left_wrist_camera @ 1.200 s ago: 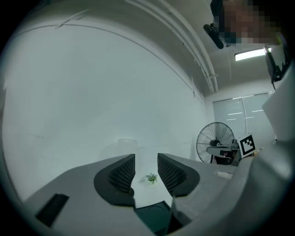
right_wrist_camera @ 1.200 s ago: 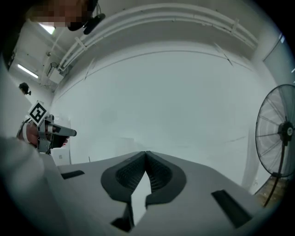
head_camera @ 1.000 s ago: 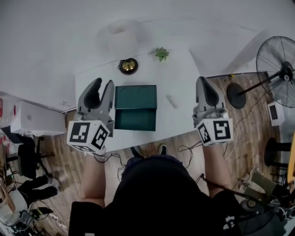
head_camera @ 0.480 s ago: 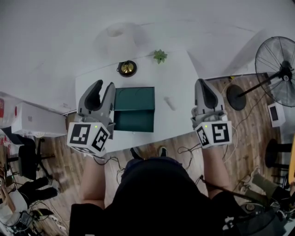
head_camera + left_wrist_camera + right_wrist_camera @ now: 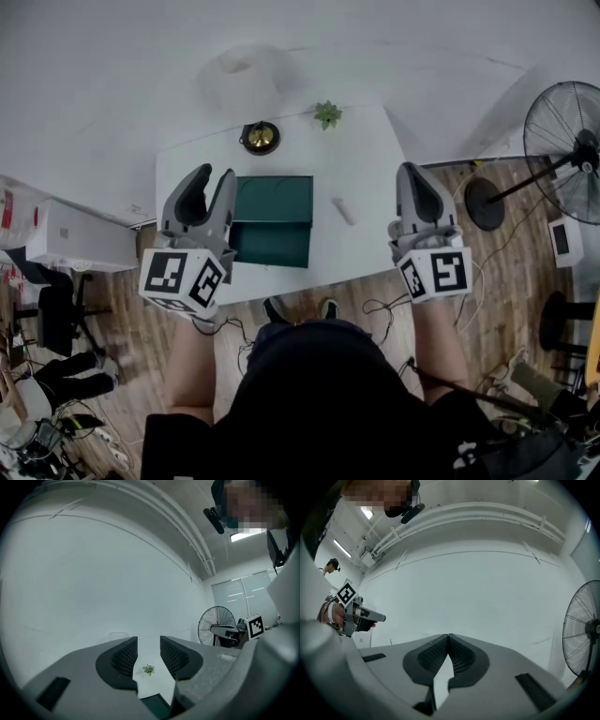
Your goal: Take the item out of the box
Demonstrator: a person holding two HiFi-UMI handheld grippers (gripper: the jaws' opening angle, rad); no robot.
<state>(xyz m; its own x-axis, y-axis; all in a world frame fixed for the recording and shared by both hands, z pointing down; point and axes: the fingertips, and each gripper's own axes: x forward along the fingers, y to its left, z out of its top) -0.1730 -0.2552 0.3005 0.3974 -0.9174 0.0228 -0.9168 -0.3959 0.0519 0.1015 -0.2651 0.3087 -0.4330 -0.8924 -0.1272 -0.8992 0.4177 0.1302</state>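
A dark green box [image 5: 273, 217] lies on the white table [image 5: 361, 159], its lid folded open toward the far side. A small white item [image 5: 344, 210] rests on the tabletop to the right of the box. My left gripper [image 5: 212, 174] hovers at the box's left edge, held level, its jaws open with nothing between them; in the left gripper view [image 5: 149, 652] a corner of the box [image 5: 155, 705] shows below the jaws. My right gripper [image 5: 415, 171] hangs past the table's right edge, its jaws shut and empty, as the right gripper view [image 5: 448, 645] confirms.
A brass bowl [image 5: 261, 137] and a small green plant [image 5: 327, 114] stand at the table's far edge. A standing fan [image 5: 565, 127] is at the right, a white cabinet [image 5: 80, 236] at the left. Cables lie on the wooden floor.
The left gripper has drifted slightly across, staying at the box's left edge. The right gripper has kept still and shut.
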